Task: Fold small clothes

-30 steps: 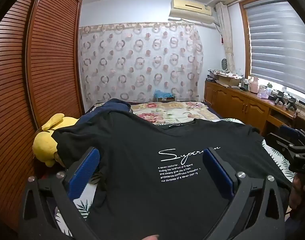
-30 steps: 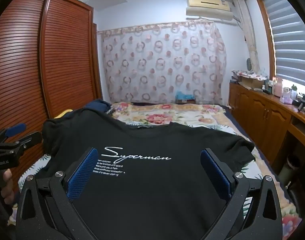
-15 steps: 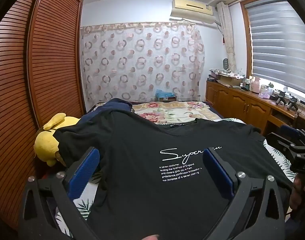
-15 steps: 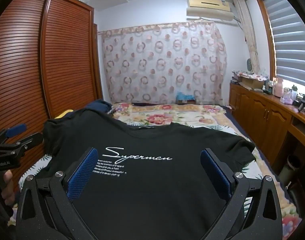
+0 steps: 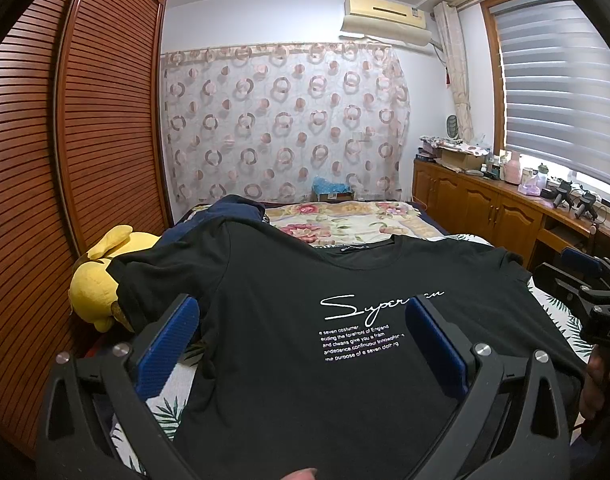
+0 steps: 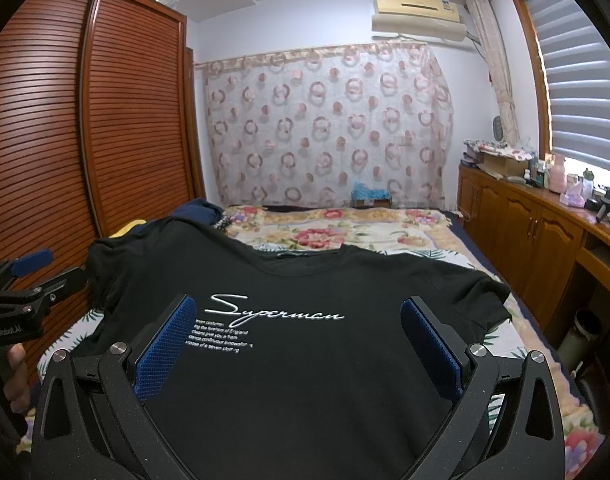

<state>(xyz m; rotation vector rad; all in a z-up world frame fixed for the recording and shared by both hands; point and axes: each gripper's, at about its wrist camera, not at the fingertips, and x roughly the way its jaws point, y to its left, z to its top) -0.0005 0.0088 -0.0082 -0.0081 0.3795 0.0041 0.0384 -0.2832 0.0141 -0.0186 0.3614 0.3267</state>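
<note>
A black T-shirt (image 5: 289, 280) with white "Superman" script lies spread flat, front up, on the bed, collar toward the far end. It fills the right wrist view too, the T-shirt (image 6: 305, 360) reaching past both blue pads. My left gripper (image 5: 301, 344) hovers open above the shirt's left half, holding nothing. My right gripper (image 6: 299, 344) hangs open above the shirt's middle, also holding nothing. Each gripper shows at the edge of the other's view: the right gripper (image 5: 585, 276) at the far right, the left gripper (image 6: 29, 272) at the far left.
A yellow plush toy (image 5: 97, 276) lies at the bed's left side beside the wooden wardrobe (image 5: 65, 140). A dark blue garment (image 5: 233, 210) sits beyond the left sleeve. A floral blanket (image 6: 337, 228) covers the far bed. Wooden cabinets (image 6: 525, 232) run along the right.
Both views have barely shifted. The shirt lies as before and both grippers stay open above it.
</note>
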